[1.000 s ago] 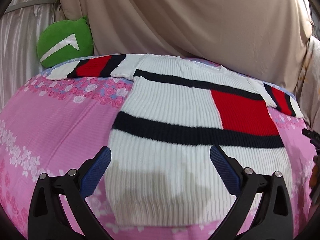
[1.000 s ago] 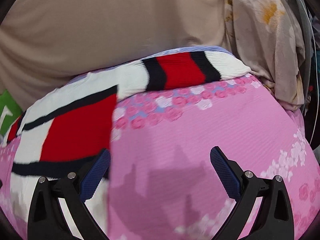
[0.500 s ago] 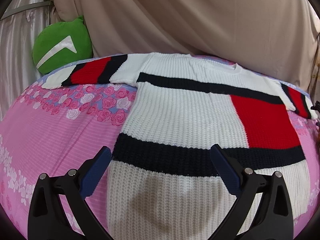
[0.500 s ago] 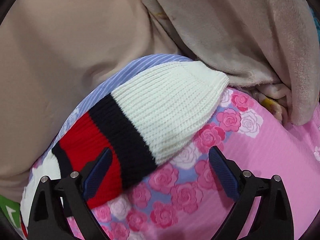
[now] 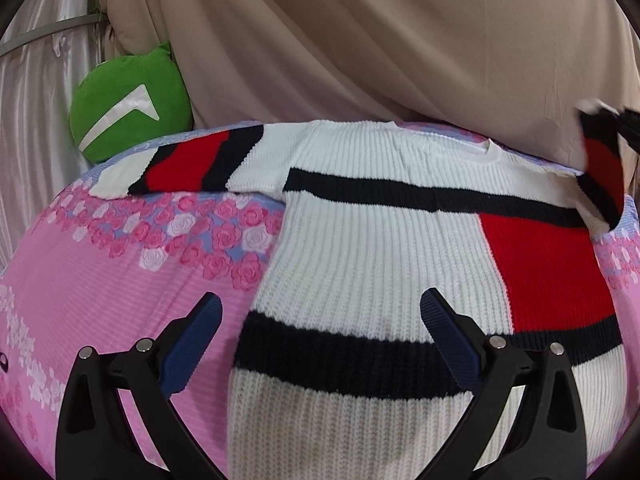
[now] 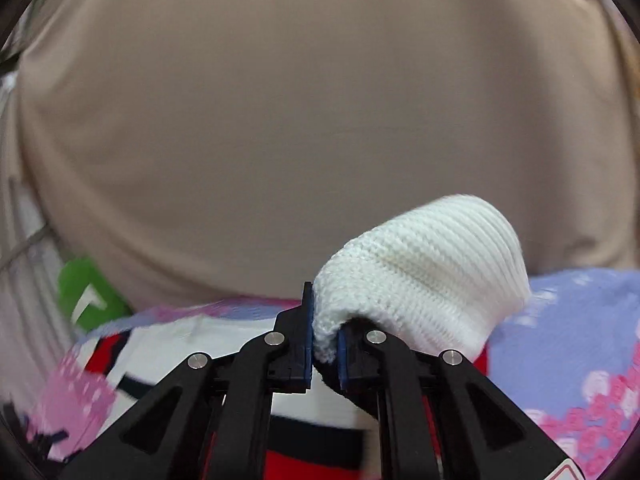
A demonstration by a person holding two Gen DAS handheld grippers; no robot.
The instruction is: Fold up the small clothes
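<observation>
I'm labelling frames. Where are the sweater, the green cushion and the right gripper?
sweater (image 5: pixel 360 248): left wrist view, white ribbed chest.
green cushion (image 5: pixel 128 108): left wrist view, its face.
right gripper (image 6: pixel 325 346): right wrist view, closing on cuff.

The lower hem of the sweater (image 5: pixel 360 240) is cut off by the bottom edge of the left wrist view, behind the left gripper (image 5: pixel 320 320). Its raised sleeve (image 5: pixel 602 168) at the bed's far right corner is blurred. In the right wrist view the bedspread (image 6: pixel 560 320) and green cushion (image 6: pixel 86 294) are smeared.
</observation>
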